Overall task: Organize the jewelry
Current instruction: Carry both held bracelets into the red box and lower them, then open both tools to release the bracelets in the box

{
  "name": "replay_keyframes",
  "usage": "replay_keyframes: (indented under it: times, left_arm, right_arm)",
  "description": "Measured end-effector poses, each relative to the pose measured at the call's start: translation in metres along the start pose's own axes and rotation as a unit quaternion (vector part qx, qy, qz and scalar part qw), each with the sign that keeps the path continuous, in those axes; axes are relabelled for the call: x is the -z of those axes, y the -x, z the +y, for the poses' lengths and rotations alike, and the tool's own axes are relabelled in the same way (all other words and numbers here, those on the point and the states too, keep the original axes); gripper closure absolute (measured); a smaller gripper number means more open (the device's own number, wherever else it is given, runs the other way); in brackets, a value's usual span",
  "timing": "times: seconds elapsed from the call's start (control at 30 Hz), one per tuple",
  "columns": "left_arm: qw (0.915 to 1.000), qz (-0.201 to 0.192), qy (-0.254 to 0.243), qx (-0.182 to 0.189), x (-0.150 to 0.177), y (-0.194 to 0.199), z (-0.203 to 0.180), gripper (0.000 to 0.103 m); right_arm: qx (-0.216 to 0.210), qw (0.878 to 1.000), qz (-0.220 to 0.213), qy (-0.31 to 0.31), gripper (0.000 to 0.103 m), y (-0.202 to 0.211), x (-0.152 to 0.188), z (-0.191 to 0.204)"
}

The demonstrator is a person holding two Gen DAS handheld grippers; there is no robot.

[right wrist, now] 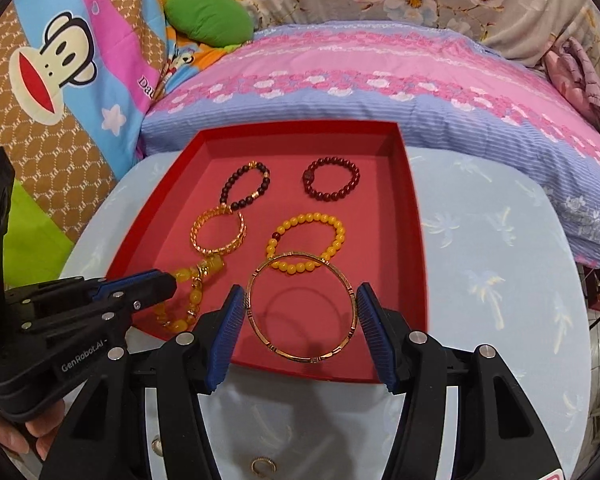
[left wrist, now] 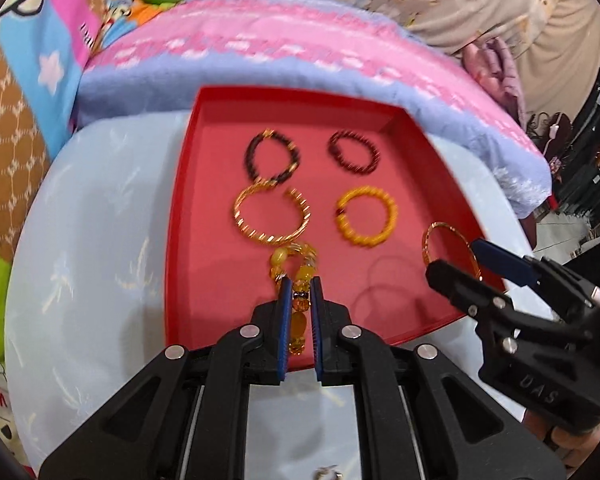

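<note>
A red tray point(left wrist: 188, 184) point(right wrist: 416, 248) holds several bracelets: a dark beaded one point(left wrist: 274, 157) point(right wrist: 242, 184), a maroon beaded one point(left wrist: 354, 151) point(right wrist: 332, 178), a gold cuff point(left wrist: 270, 216) point(right wrist: 219, 232) and a yellow beaded one point(left wrist: 366, 216) point(right wrist: 306, 242). My left gripper point(left wrist: 300, 284) point(right wrist: 172, 280) is shut on an amber bead bracelet point(left wrist: 296, 264) point(right wrist: 188, 292) over the tray's near left. My right gripper point(right wrist: 300, 300) point(left wrist: 456, 256) holds a thin gold bangle point(right wrist: 302, 306) point(left wrist: 448, 250) between its fingers, above the tray's near right.
The tray sits on a pale blue round table point(left wrist: 92, 240) point(right wrist: 492, 280). A pink and lilac blanket point(left wrist: 284, 56) point(right wrist: 380, 80) lies behind it. Two small rings point(right wrist: 262, 466) lie on the table at the near edge. Cushions and bedding fill the back.
</note>
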State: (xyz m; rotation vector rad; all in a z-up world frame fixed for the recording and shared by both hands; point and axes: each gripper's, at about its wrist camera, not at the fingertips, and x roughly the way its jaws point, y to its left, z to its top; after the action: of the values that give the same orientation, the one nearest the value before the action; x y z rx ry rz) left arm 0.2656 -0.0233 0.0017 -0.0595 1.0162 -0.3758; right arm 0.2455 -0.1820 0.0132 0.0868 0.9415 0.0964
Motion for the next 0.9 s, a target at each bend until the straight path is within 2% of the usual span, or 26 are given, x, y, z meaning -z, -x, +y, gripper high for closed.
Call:
replay_keyframes:
  times: [0.2, 0.5, 0.63, 0.7, 0.83, 0.9]
  left_arm:
    - [0.9995, 0.006, -0.003, -0.032, 0.006, -0.009, 0.010, 0.094]
    - [0.9994, 0.002, -0.006, -0.035, 0.005, -0.011, 0.009, 0.093]
    - [0.9997, 0.000, -0.001, -0.024, 0.005, -0.010, 0.007, 0.077]
    - [0.9998, -0.003, 0.003, -0.020, 0.006, -0.009, 0.006, 0.074]
    - [0.9998, -0.011, 0.016, 0.004, 0.007, 0.000, 0.006, 0.060]
    - [0.9998, -0.013, 0.016, 0.006, 0.008, 0.003, 0.005, 0.057]
  right_arm:
    - [0.001, 1.000, 0.016, 0.005, 0.048, -0.019, 0.003, 0.008]
    - [0.005, 0.999, 0.028, 0.017, 0.047, -0.032, 0.003, 0.013]
    - [0.008, 0.999, 0.027, 0.018, 0.047, -0.033, 0.005, 0.014]
    - [0.012, 0.999, 0.025, 0.017, 0.047, -0.031, 0.005, 0.014]
    - [0.015, 1.000, 0.017, 0.010, 0.047, -0.025, 0.004, 0.008]
    - [0.014, 1.000, 0.013, 0.007, 0.047, -0.020, 0.003, 0.005]
